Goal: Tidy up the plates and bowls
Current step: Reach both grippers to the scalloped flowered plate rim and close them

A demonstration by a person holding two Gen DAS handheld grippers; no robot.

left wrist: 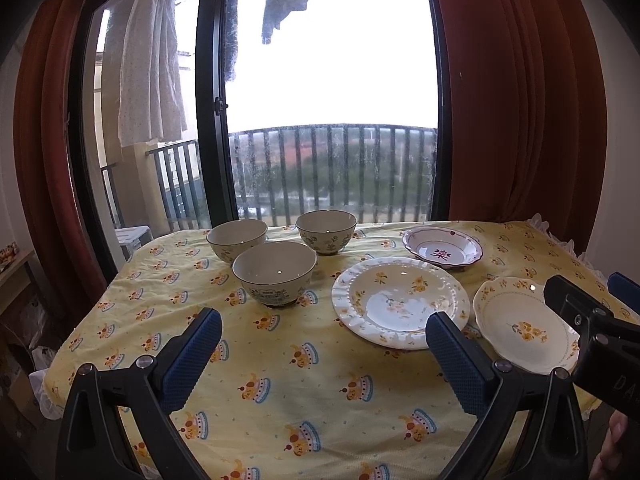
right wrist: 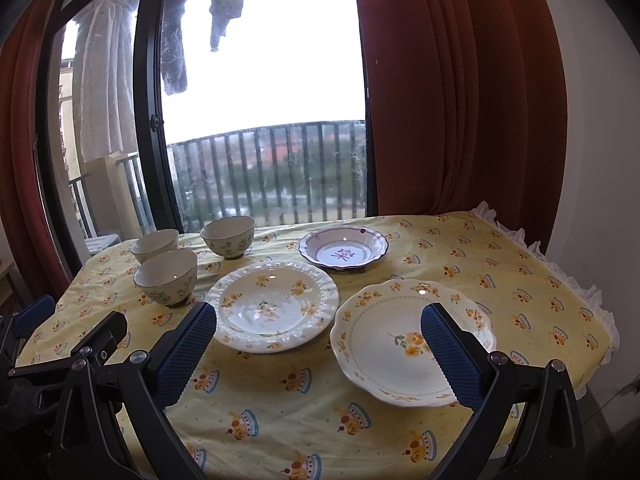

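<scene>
Three cream floral bowls stand apart at the table's far left: a near one [left wrist: 274,273] [right wrist: 166,276], a far left one [left wrist: 237,239] [right wrist: 155,243], a far right one [left wrist: 326,231] [right wrist: 228,235]. Three plates lie to their right: a ribbed yellow-flower plate [left wrist: 400,302] [right wrist: 273,305], a purple-rimmed plate [left wrist: 442,246] [right wrist: 343,252] behind it, a scalloped yellow-flower plate [left wrist: 524,324] [right wrist: 408,334] nearest the right. My left gripper [left wrist: 324,328] is open and empty above the cloth. My right gripper [right wrist: 318,322] is open and empty, hovering over the scalloped plate's near edge.
The table wears a yellow patterned cloth [left wrist: 280,400] with a frilled edge [right wrist: 592,292]. Behind it are a glass balcony door [left wrist: 332,120] and red curtains [right wrist: 460,100]. A low side table [left wrist: 12,268] stands at the left.
</scene>
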